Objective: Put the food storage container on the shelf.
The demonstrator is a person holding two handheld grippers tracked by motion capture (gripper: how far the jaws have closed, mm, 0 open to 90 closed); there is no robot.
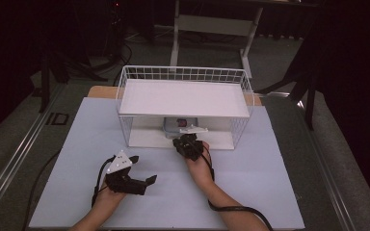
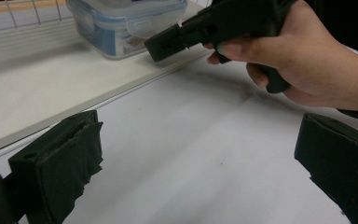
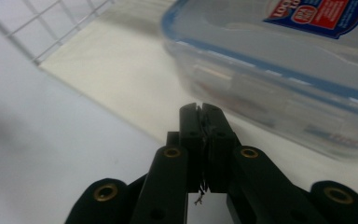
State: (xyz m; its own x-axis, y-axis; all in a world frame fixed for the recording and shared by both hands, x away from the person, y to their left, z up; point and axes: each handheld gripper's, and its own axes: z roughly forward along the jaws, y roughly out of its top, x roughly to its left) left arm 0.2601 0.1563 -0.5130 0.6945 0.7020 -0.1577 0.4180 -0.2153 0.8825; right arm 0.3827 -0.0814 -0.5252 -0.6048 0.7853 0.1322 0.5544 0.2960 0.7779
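Looking down in the high view, one white wire rack stands at the far middle of the table, with a flat white shelf on top and a white base board below. One clear plastic container sits on that base board, under the shelf, at the near opening. The right gripper points at it from the near side, just in front of it. The left gripper lies well apart to the near left, over bare table, with a grey three-cornered plate on top.

In the left gripper view, its two black fingers stand wide apart with nothing between them, released. Beyond them the container shows a blue-edged lid and clear walls, and the right gripper, held in a hand, comes close to the box's near side; whether it touches I cannot tell.

In the right gripper view, the right gripper's fingers are clenched together, pad against pad, grasping nothing. The container lies just beyond them, translucent, its lid rimmed in blue. One red and blue label sits on the lid; its white writing is cut off and too blurred to read.
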